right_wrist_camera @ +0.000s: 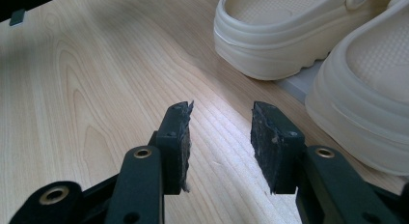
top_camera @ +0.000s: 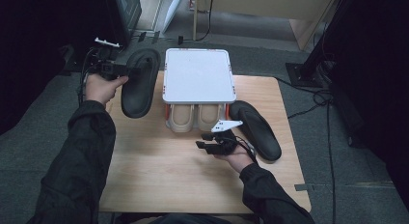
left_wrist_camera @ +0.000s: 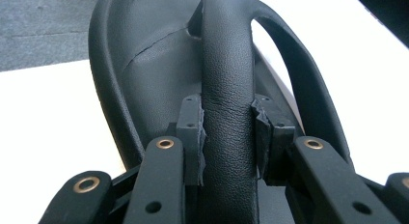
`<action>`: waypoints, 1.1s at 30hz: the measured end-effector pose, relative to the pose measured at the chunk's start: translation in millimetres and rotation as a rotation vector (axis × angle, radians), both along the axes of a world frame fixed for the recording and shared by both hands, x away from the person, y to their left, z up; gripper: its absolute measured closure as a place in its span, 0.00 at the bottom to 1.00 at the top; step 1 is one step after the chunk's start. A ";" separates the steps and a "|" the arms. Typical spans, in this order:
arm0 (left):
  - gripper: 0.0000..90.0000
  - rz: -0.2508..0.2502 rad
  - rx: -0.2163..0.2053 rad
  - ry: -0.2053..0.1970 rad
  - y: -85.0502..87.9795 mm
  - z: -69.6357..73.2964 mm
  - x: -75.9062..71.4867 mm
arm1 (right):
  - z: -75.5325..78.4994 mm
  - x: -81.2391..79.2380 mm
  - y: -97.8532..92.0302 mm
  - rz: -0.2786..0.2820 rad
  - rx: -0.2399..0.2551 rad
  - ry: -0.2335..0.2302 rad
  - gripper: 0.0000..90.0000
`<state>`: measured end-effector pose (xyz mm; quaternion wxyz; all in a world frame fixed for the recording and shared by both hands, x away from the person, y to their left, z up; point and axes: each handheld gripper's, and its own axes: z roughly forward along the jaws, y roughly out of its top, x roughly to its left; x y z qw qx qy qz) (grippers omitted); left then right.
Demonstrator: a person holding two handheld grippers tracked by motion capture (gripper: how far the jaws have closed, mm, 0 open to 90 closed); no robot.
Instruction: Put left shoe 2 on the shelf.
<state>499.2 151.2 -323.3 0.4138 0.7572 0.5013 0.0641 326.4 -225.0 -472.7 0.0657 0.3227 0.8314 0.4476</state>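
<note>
Two black slippers, one pair of cream clogs, one white-topped rack on the wooden table [top_camera: 159, 175]. High view: the rack [top_camera: 198, 75] sits at the far edge, middle, with the cream clogs [top_camera: 193, 117] tucked under its near side, heels toward me. One black slipper [top_camera: 255, 130] lies flat near the right edge, just beside the rack's right corner. The other black slipper [top_camera: 140, 81] hangs past the far left corner, raised in my left gripper [top_camera: 126, 69]. My right gripper [top_camera: 205, 142] hovers over bare wood just in front of the clogs, nothing between it and them.

Left gripper view: my pads [left_wrist_camera: 190, 137] are clamped on the slipper's strap [left_wrist_camera: 226, 103], one each side, the leather pinched between them; the slipper's footbed [left_wrist_camera: 154, 84] hangs beyond. White rack top shows behind.

Right gripper view: my pads [right_wrist_camera: 176, 142] stand moderately apart, holding nothing, touching nothing, bare table grain showing in the gap. Clog heels [right_wrist_camera: 289, 45] lie just ahead to the right.

No brand or writing readable anywhere.
</note>
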 end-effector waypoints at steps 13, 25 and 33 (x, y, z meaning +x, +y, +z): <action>0.76 -0.045 -0.010 -0.007 -53.2 29.1 13.0 | 1.2 -0.9 -0.7 -0.003 0.007 0.000 0.66; 0.76 -0.064 -0.018 0.022 -99.8 18.2 31.4 | 2.9 -3.9 -4.5 -0.006 0.008 -0.008 0.66; 0.76 -0.042 -0.013 0.037 -117.0 12.1 41.0 | 2.6 -6.6 -8.6 -0.013 0.002 -0.009 0.66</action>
